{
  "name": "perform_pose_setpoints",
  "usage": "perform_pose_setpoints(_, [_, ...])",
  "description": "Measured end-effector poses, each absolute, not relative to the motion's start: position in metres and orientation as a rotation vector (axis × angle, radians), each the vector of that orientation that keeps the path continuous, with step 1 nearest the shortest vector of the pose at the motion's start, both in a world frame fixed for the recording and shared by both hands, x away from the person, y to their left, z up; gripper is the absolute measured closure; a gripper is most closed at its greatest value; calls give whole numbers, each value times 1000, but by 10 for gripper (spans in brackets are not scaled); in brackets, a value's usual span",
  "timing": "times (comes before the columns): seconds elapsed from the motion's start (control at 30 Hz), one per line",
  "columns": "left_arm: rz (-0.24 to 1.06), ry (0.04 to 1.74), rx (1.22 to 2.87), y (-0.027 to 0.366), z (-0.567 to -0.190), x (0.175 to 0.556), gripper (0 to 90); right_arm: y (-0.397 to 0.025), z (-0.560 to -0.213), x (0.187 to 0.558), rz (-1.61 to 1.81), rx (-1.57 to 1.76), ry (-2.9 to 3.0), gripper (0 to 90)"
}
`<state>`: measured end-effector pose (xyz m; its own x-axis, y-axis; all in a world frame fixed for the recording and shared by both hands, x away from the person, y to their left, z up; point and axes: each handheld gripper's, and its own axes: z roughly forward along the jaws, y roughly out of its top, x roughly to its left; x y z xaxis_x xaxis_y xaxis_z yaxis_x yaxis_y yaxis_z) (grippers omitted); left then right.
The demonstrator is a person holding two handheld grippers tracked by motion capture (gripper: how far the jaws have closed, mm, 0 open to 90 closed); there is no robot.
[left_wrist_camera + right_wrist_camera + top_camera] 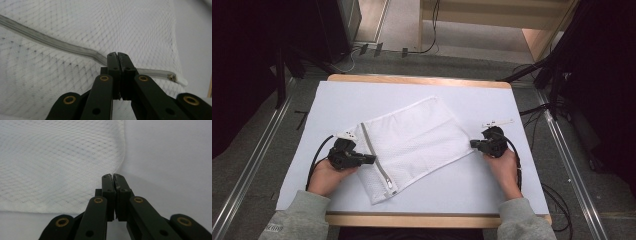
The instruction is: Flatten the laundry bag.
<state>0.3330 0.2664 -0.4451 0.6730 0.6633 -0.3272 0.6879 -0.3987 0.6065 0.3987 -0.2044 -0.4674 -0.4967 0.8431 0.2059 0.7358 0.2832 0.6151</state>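
White-topped table (492,100) with a pale wooden edge, standing on grey floor between dark equipment and trailing cables. Near the middle, slightly toward the person's side, a white mesh laundry bag (414,140), lying flat and turned at an angle to the table's edges. Along its left short side, a grey zipper (376,157), running from the far corner down to the near corner, with the metal pull (390,186) at the near end.

Left gripper (373,159) held low in the left hand (328,175), tips over the zipper about halfway along its length. From the left gripper view, jaws pressed tight together, resting on or just above the zipper (62,46) where the tape bends; whether any mesh or tape is pinched between them cannot be told. Pull (172,77) farther along, apart from the tips.

Right gripper (473,144) in the right hand (503,165), at the bag's right edge. From the right gripper view, jaws likewise clamped shut, tips just beside the corner of the mesh (57,167), with bare table surface (170,157) beyond.
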Motion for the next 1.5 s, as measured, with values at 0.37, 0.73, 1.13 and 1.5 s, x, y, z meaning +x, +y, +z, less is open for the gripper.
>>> perform_pose_setpoints(0.37, [13,1064,2152,272,-442,330,860,-208,-470,428,1028,1480,2354,895])
perform_pose_setpoints(0.73, [90,1165,2096,303,-435,344,817,-211,-471,447,1073,1495,2331,819])
perform_pose_setpoints(1.13, [128,1215,2075,324,-432,384,677,-212,-453,417,1111,1450,2280,744])
perform_pose_setpoints(1.5, [182,1222,2102,322,-435,417,586,-201,-460,400,1116,1436,2323,744])
